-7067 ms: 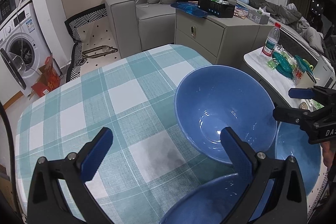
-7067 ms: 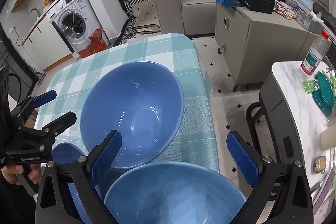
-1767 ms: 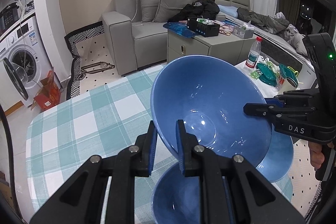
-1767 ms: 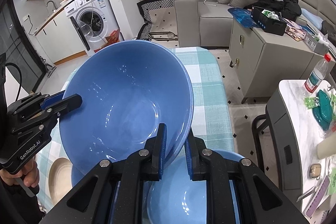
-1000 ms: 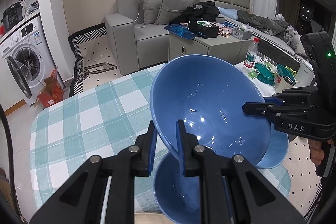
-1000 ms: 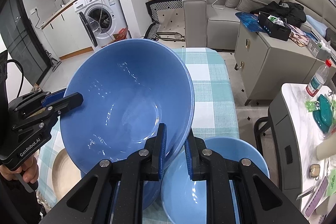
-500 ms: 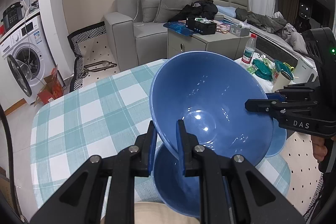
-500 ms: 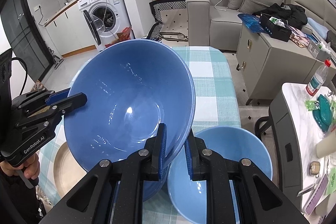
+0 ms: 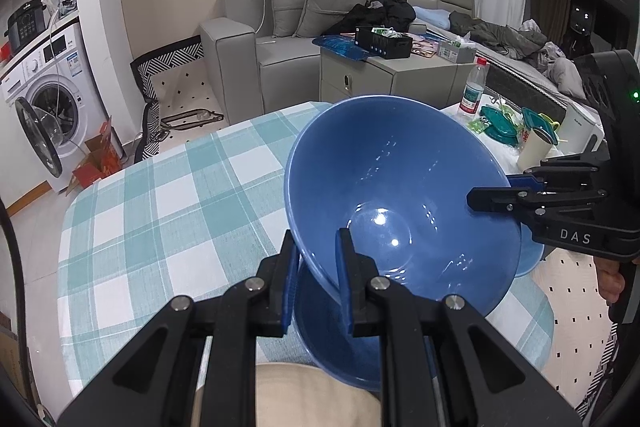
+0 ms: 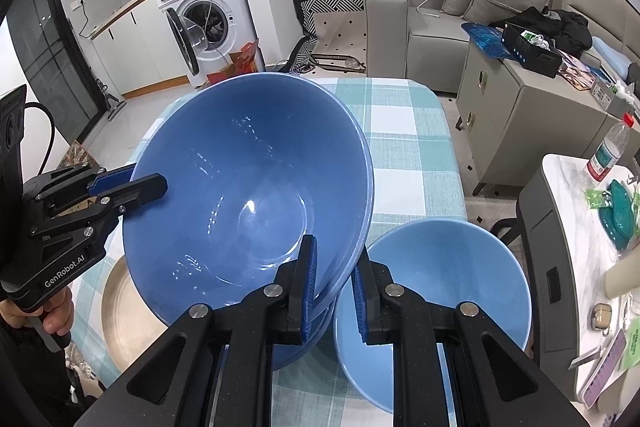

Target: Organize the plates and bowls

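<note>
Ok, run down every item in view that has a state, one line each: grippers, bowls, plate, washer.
left gripper: shut on the big bowl's rim
right gripper: shut on the opposite rim
big blue bowl: lifted, tilted, held by both grippers
dark blue bowl: on the table under the held one, empty
light blue bowl: upright on the table, empty
beige plate: flat on the table, empty
washing machine: door open

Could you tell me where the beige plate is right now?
In the right wrist view, the beige plate lies lower left on the checked tablecloth, partly under the held large blue bowl.
</note>
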`<act>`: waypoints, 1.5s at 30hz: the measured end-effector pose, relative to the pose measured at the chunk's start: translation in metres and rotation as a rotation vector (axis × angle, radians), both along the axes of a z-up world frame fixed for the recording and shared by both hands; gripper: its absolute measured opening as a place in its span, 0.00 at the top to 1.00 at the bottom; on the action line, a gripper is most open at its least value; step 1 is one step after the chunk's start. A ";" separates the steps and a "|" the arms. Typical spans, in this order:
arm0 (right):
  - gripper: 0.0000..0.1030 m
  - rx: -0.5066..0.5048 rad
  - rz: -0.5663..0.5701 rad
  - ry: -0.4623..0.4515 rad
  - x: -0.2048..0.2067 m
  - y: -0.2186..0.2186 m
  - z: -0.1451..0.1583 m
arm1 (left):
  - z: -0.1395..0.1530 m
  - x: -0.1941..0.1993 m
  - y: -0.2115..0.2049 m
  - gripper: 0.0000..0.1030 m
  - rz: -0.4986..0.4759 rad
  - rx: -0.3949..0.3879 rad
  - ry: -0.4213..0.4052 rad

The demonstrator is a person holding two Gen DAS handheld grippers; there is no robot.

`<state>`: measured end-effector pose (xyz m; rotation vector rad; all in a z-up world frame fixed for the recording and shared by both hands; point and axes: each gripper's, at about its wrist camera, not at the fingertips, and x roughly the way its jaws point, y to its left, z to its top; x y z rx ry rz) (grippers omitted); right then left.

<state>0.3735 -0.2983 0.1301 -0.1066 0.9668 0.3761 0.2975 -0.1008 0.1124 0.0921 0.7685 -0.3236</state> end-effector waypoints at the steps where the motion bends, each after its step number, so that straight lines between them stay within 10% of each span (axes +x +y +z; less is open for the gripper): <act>1: 0.84 -0.001 0.002 0.001 0.000 0.000 0.000 | 0.000 0.000 0.000 0.84 0.000 -0.002 0.001; 45: 0.82 -0.074 0.049 0.101 -0.025 0.015 -0.039 | -0.036 -0.018 0.008 0.85 -0.019 0.040 0.094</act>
